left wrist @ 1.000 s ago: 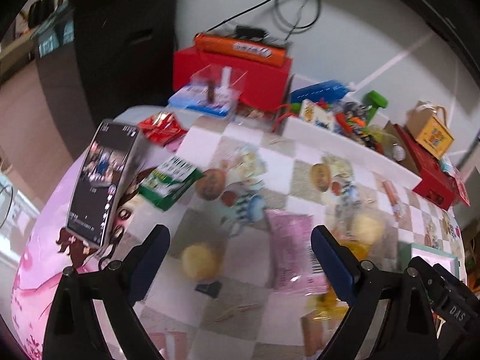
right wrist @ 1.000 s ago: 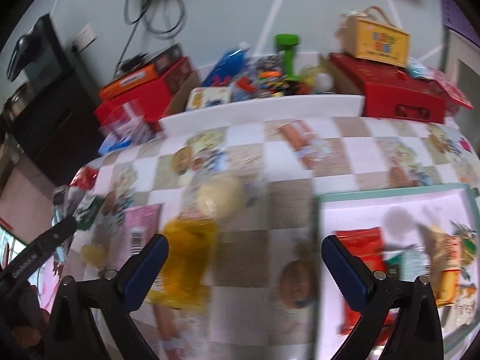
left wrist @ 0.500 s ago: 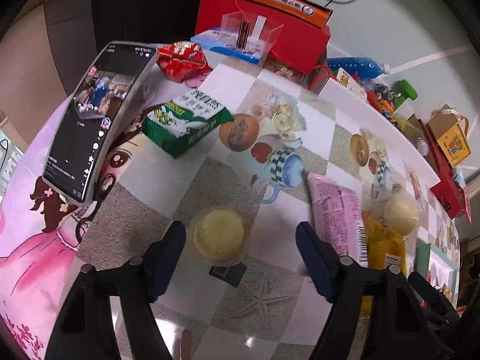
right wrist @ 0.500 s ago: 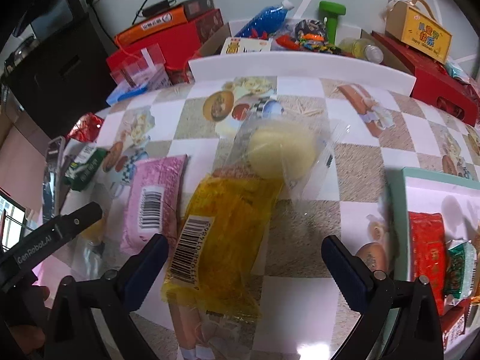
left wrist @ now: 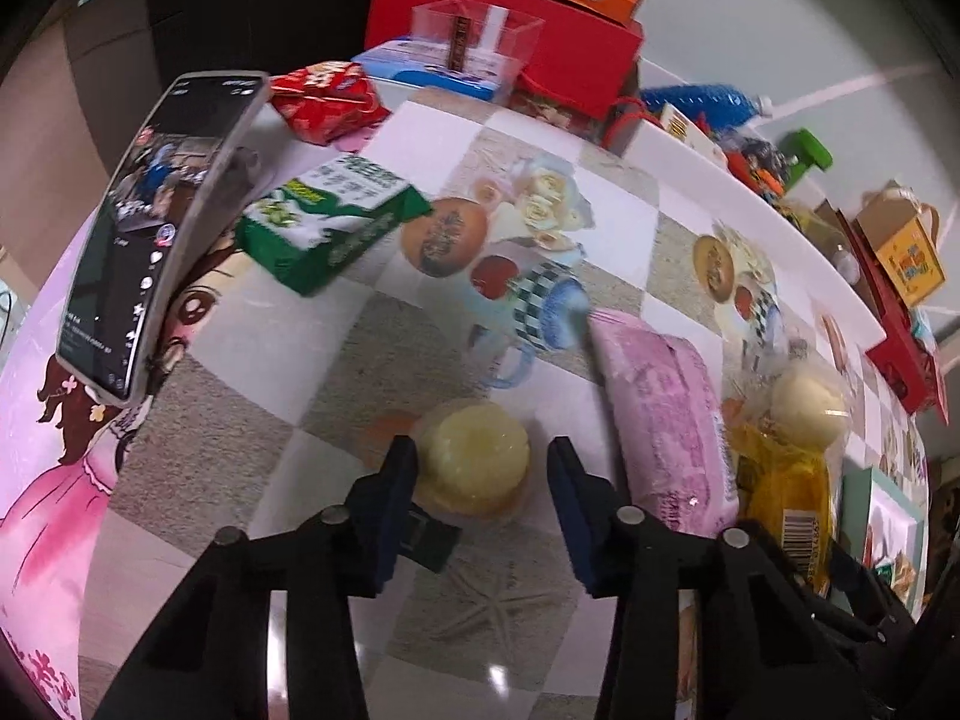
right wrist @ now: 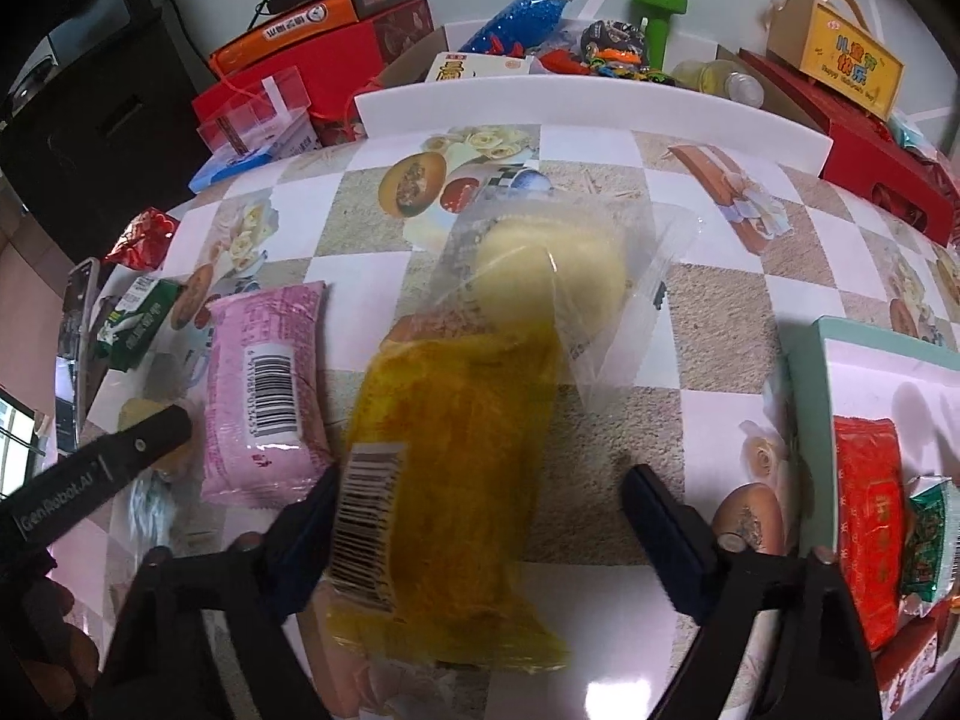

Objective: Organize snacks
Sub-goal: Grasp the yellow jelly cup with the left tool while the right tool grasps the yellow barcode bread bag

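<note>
Covering the frame, table (left wrist: 372, 360): checkered printed cloth strewn with snacks.
Yellow packet (right wrist: 444, 480): centre of the right view, between the right gripper (right wrist: 480, 528) jaws, which have just been closing; left pad touches its barcode edge, right pad stands clear.
Pink packet (left wrist: 660, 414): right of centre in the left view.
Jelly cup (left wrist: 474, 456): lower centre, between the left gripper (left wrist: 480, 480) jaws, just closing, with a small gap on the right side.

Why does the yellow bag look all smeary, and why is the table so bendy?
Right wrist view: the yellow bag is smeared by motion blur, while the pink packet stays sharper. Left wrist view: the fisheye lens curves the table, and lamp glare spots the tablecloth.
</note>
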`<state>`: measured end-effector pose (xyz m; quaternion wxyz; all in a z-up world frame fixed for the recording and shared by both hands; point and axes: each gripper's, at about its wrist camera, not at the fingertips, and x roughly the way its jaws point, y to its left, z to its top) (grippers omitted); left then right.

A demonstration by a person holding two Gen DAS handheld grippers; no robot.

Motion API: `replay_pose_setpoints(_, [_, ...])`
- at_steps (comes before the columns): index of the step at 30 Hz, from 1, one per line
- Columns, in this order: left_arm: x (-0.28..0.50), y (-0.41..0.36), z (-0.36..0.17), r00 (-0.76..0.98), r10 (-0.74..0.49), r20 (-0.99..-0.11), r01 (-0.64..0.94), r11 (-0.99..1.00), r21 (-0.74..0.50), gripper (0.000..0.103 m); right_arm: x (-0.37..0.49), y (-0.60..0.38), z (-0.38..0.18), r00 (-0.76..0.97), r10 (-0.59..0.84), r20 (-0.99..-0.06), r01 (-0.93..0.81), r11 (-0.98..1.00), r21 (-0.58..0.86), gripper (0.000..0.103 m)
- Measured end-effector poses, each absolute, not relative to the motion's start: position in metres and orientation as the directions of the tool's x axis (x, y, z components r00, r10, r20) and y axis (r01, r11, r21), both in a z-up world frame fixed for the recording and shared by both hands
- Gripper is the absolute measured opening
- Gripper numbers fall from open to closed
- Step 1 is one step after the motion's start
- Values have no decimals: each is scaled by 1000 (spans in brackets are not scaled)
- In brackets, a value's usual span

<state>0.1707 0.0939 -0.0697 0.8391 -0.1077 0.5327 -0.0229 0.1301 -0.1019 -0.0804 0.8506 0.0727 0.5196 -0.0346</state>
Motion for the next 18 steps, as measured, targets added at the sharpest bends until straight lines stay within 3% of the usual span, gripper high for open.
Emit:
replay_pose_setpoints(2, [169,87,-69,423,-160,-892,-56,978,-202,41,129,-103,-79,454,22,-891,134,987,93,84])
replay_pose_setpoints(9, [162,70,-68,398,-164,-902,-16,982,-186,36,124,-106,-77,451,28,-892,125,988,94,58])
replay_pose_setpoints(14, [156,63,-65,399,-155,-904,-17,984,-176,28,117,-111,-75,445,36,-895,126,987,103,53])
replay_pose_setpoints(18, [153,62,-63,403,-161,-901,-22,982,-185,13,110,-117,-73,436,33,-899,139,985,104,50])
